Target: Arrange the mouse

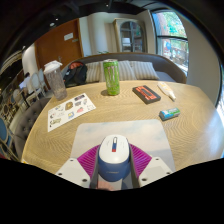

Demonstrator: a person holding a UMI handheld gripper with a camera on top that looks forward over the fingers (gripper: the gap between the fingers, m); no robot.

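The tool (112, 168) holds the mouse (113, 157), white and blue, its two pink-padded fingers pressing the mouse's sides at the near edge of the grey mouse pad (122, 135) on the wooden surface (120, 108). Beyond the mouse pad stand a green cup (111, 76) and a dark red-and-black box (146, 94), with a printed sheet (70, 110) to the pad's left and a small teal object (170, 114) to its right. By appearance the task is partly done: the mouse is grasped at the pad, but placement and release remain.
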